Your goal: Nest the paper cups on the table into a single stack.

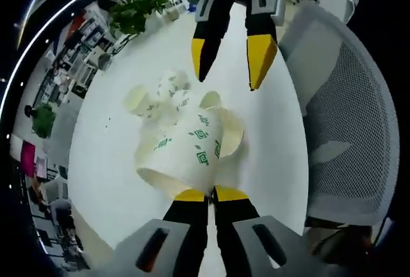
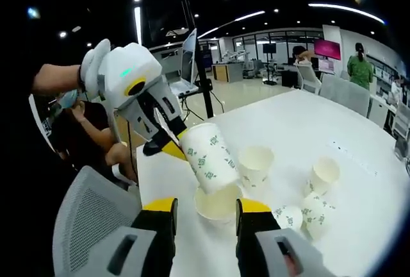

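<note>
White table (image 2: 359, 181), strewn with 5 green-printed paper cups (image 2: 256, 165). Left gripper (image 1: 210, 195) clamped on tilted cup (image 1: 192, 145); right gripper (image 2: 206, 205) spread wide around upright cup (image 2: 218, 201).

White counter (image 2: 359, 181) with paper cups scattered on it.
One cup (image 2: 255, 167) stands upright, another (image 2: 325, 175) near it; two (image 2: 306, 215) lie tipped just beside.

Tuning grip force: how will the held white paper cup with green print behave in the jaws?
The white paper cup with green print, pinched at its rim by the left gripper, probably dents under force. It looks light. Released on the white table, it would likely roll.
</note>
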Available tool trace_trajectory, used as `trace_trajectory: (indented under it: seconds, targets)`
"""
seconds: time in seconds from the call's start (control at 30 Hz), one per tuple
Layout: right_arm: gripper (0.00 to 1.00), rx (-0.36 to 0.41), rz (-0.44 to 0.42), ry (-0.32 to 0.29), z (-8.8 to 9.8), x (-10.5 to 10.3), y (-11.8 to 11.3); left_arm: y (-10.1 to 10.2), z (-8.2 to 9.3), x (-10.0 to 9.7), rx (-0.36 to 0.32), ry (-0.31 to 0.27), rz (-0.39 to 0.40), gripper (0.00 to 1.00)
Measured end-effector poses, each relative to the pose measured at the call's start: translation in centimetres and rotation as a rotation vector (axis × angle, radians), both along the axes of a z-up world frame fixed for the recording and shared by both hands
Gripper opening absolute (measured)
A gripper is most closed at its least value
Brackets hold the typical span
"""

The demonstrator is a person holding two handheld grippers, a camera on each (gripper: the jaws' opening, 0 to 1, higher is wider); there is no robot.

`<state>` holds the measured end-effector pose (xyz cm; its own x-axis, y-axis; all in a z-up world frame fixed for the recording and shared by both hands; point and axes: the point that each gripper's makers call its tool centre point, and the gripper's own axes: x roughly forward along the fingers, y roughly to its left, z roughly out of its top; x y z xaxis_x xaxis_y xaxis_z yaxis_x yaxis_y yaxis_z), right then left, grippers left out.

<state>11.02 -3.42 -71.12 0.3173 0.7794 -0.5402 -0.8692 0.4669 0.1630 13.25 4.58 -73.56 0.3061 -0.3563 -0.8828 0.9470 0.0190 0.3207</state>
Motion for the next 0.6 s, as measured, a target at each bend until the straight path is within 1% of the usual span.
trace_trajectory:
  seconds: [0.07, 0.13, 0.2, 0.43, 0.6]
  targets:
    - [0.35, -0.001, -0.001, 0.005, -0.2, -0.1, 0.1, -0.1, -0.1, 0.1, 0.021, -0.006, -0.022, 0.0]
    - [0.35, -0.002, -0.002, 0.012, -0.4, -0.1, 0.0, 0.0, -0.3, 0.3, 0.071, -0.028, -0.068, 0.0]
    - [0.35, -0.002, -0.003, 0.016, -0.6, 0.0, 0.0, -0.1, -0.5, 0.2, 0.089, -0.031, -0.088, 0.0]
    - [0.35, -0.004, -0.003, 0.029, -0.8, -0.5, 0.2, -0.6, -0.7, 0.2, 0.137, -0.042, -0.135, 0.0]
    - [0.35, -0.005, -0.002, 0.032, -1.1, -0.3, -0.1, -0.8, -0.7, 0.1, 0.145, -0.044, -0.145, 0.0]
